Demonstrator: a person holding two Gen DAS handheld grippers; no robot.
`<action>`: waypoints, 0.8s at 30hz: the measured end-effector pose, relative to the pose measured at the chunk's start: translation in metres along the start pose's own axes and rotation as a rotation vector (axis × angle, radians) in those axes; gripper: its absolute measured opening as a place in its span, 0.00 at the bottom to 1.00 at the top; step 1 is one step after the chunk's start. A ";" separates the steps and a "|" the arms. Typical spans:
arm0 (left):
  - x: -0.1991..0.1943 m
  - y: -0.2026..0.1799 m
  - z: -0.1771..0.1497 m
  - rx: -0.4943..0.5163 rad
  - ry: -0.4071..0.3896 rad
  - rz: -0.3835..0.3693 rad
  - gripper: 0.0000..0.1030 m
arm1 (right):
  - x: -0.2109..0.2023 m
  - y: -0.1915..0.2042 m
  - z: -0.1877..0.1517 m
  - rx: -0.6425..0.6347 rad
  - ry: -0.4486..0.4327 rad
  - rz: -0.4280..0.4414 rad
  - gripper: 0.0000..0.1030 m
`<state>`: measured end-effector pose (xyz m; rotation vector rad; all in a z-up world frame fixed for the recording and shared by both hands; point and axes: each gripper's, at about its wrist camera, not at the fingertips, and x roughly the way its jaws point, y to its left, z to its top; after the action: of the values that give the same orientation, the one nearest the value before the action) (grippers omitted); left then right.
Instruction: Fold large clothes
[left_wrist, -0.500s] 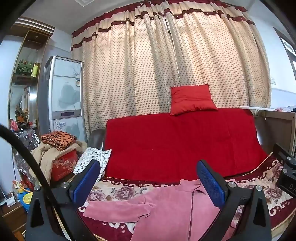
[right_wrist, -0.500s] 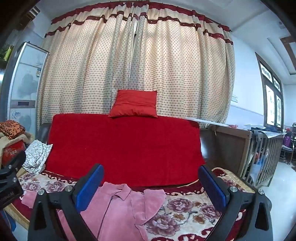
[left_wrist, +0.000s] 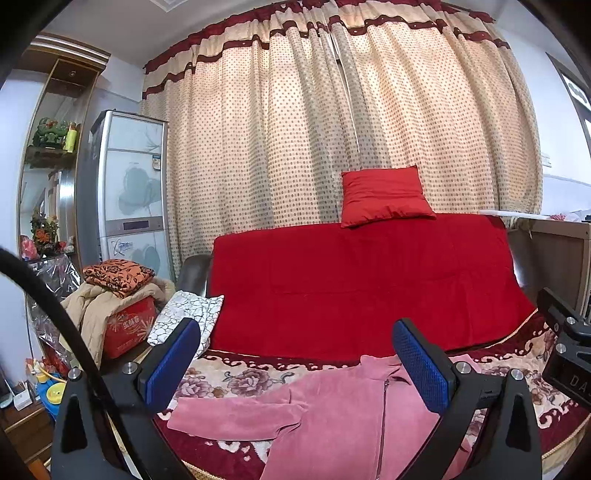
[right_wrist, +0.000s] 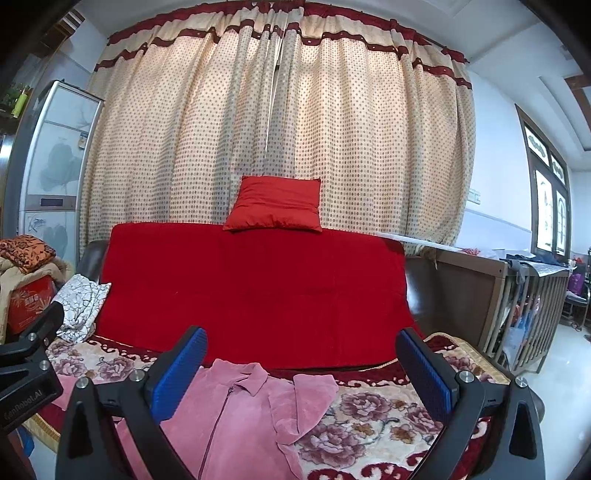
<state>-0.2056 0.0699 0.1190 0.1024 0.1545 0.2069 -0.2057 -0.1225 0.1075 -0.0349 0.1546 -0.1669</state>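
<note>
A pink zip-front jacket (left_wrist: 332, 417) lies spread on the floral blanket (left_wrist: 236, 376) covering the sofa seat. One sleeve stretches left in the left wrist view. In the right wrist view the jacket (right_wrist: 236, 413) has its other sleeve folded in beside the collar. My left gripper (left_wrist: 295, 362) is open and empty, held above the jacket's chest and left sleeve. My right gripper (right_wrist: 301, 369) is open and empty, above the collar and folded sleeve. Each gripper's body shows at the edge of the other's view.
A red throw (left_wrist: 362, 280) covers the sofa back, with a red cushion (left_wrist: 384, 195) on top. A white patterned cloth (left_wrist: 184, 317) lies on the left armrest. Piled clothes and a red box (left_wrist: 125, 325) stand left; a wooden crib (right_wrist: 517, 302) stands right.
Both views have barely shifted. The jacket lies the same and both grippers stay open.
</note>
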 end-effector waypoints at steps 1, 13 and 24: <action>-0.001 0.001 0.001 -0.001 -0.002 0.003 1.00 | -0.001 0.001 0.000 0.002 -0.006 -0.001 1.00; -0.005 -0.002 0.000 -0.004 -0.010 0.008 1.00 | -0.004 0.000 -0.004 0.010 -0.054 0.002 1.00; -0.008 -0.003 -0.002 -0.001 -0.010 0.010 1.00 | -0.003 -0.001 -0.006 0.010 -0.054 0.007 1.00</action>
<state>-0.2128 0.0658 0.1176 0.1031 0.1435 0.2168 -0.2099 -0.1229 0.1021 -0.0288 0.0999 -0.1591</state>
